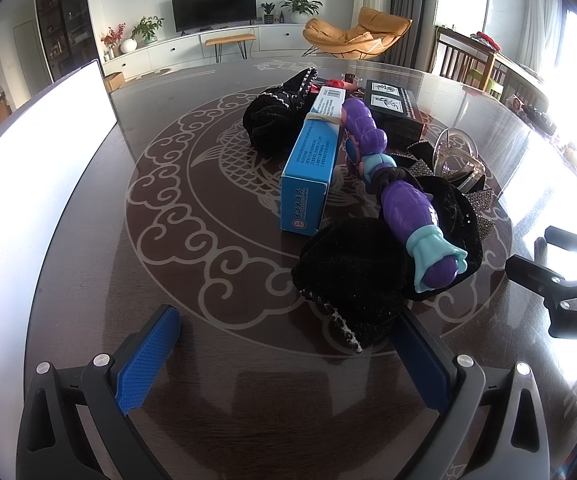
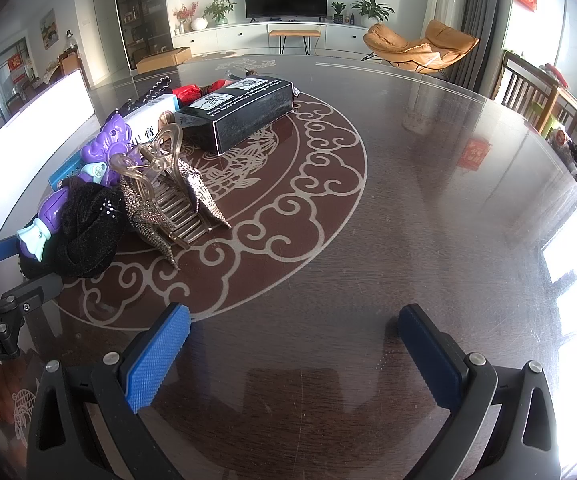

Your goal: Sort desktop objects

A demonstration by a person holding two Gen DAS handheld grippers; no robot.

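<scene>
- Dark glass tabletop (image 1: 88, 260) carries the clutter pile.
- Your left hand-held gripper (image 1: 288, 356) gapes wide, empty; the scrunchie (image 1: 352, 280) sits just ahead, touching its right finger.
- Your right hand-held gripper (image 2: 292, 356), spread and empty, is farther off.

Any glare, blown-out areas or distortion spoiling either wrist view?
Left wrist: white panel at left is blown out, window glare washes the table's right edge. Right wrist: overexposed glare along the right side, reflections on the glossy table. Both show strong fisheye bending; objects stay sharp.
</scene>
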